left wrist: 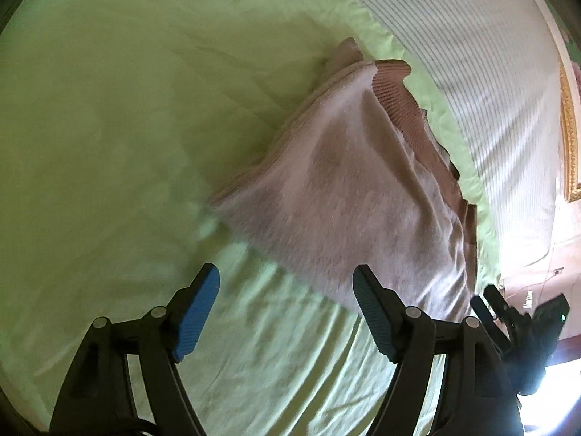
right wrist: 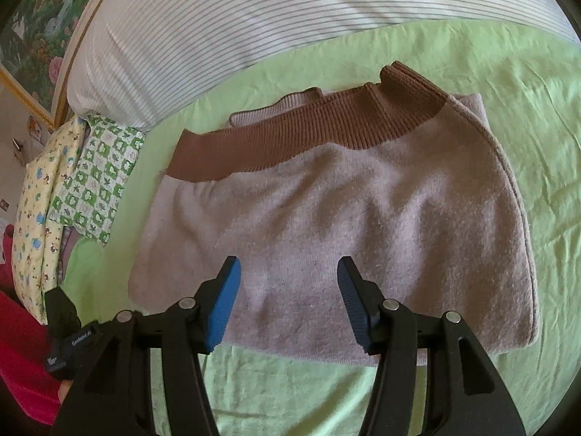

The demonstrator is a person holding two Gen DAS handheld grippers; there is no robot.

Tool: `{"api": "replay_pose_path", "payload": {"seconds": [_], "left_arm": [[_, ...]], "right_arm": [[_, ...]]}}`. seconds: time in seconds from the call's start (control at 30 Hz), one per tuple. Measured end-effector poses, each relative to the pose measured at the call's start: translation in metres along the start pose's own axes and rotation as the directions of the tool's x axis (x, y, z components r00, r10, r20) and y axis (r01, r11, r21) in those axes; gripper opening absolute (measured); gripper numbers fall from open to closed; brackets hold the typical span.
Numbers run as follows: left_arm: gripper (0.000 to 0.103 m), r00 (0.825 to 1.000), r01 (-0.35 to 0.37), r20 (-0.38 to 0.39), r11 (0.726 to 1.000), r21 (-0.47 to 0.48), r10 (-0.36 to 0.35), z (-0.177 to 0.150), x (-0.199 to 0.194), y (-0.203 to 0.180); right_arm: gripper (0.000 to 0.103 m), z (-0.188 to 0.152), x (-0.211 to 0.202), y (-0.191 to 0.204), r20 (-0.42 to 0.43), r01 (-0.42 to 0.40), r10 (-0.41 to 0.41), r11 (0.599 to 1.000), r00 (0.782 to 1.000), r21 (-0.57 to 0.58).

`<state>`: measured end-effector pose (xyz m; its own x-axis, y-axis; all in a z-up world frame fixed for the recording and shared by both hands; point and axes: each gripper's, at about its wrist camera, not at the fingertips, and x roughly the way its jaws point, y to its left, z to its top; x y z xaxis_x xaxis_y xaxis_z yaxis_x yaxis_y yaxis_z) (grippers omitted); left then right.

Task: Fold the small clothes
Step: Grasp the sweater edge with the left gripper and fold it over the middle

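Already your pink knit garment (right wrist: 345, 225) lies folded into a rough rectangle on the green sheet (right wrist: 526, 116), brown ribbed band (right wrist: 308, 134) toward twelve o'clock. Your right gripper (right wrist: 288, 299) hovers at its six o'clock edge, jaws apart and empty; your left gripper (left wrist: 287, 307) likewise spreads empty. Next you likely pinch that near edge and fold it toward the band.

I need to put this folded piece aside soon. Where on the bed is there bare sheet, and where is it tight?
Widest bare green sheet lies on the left gripper side of the pink sweater. A narrower strip runs between its brown ribbed band and the striped pillow. Crowded: the patterned cloths by the pillow's end.
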<state>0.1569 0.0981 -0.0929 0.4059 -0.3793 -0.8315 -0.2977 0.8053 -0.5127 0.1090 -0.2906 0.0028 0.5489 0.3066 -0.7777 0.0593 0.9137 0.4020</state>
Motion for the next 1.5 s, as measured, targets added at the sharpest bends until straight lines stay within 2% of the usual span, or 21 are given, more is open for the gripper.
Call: {"api": "replay_pose_path", "payload": {"seconds": [0.2, 0.5, 0.57, 0.63, 0.73, 0.9, 1.0, 1.07, 1.23, 1.37, 1.5], "left_arm": [[0.079, 1.000, -0.019, 0.021, 0.999, -0.035, 0.020, 0.017, 0.022, -0.007], [0.079, 0.993, -0.076, 0.087, 0.997, -0.014, 0.077, 0.023, 0.030, -0.022], [0.068, 0.992, -0.075, 0.100, 0.997, -0.001, 0.075, 0.025, 0.030, -0.025], [0.041, 0.993, -0.065, 0.099, 0.998, 0.017, 0.063, 0.027, 0.031, -0.029], [0.015, 0.992, -0.058, 0.112, 0.998, 0.038, 0.053, 0.029, 0.028, -0.035], [0.010, 0.982, -0.056, 0.184, 0.992, 0.116, 0.034, 0.028, 0.007, -0.063], [0.009, 0.977, -0.048, 0.215, 0.977, 0.205, 0.003, 0.023, -0.005, -0.093], [0.009, 0.973, -0.038, 0.227, 0.961, 0.273, -0.026, 0.018, -0.010, -0.116], [0.009, 0.966, -0.033, 0.245, 0.892, 0.451, -0.088, -0.003, -0.021, -0.178], [0.008, 0.966, -0.024, 0.222, 0.807, 0.591, -0.133, -0.029, -0.014, -0.225], [0.007, 0.970, -0.016, 0.188, 0.734, 0.679, -0.153, -0.057, 0.002, -0.257]], "right_arm": [[0.057, 0.008, 0.000, -0.007, 0.008, 0.008, -0.008, 1.000, 1.000, 0.011], [0.057, 0.034, 0.019, -0.014, 0.000, 0.006, -0.006, 1.000, 1.000, 0.017], [0.057, 0.041, 0.026, -0.012, -0.002, -0.003, 0.003, 1.000, 1.000, 0.012], [0.057, 0.046, 0.029, -0.010, -0.002, -0.010, 0.010, 1.000, 1.000, 0.009], [0.057, 0.052, 0.035, -0.009, -0.006, -0.019, 0.019, 1.000, 1.000, 0.003], [0.057, 0.056, 0.038, -0.012, -0.011, -0.023, 0.023, 1.000, 1.000, 0.002], [0.057, 0.057, 0.036, -0.020, -0.003, -0.019, 0.019, 1.000, 1.000, 0.022], [0.057, 0.058, 0.033, -0.027, 0.004, -0.019, 0.019, 0.999, 1.000, 0.040], [0.057, 0.059, 0.019, -0.047, 0.035, -0.015, 0.011, 0.996, 0.999, 0.092], [0.057, 0.062, 0.003, -0.063, 0.062, -0.048, 0.040, 0.991, 0.997, 0.124], [0.057, 0.067, -0.011, -0.078, 0.082, -0.099, 0.088, 0.984, 0.993, 0.147]]}}
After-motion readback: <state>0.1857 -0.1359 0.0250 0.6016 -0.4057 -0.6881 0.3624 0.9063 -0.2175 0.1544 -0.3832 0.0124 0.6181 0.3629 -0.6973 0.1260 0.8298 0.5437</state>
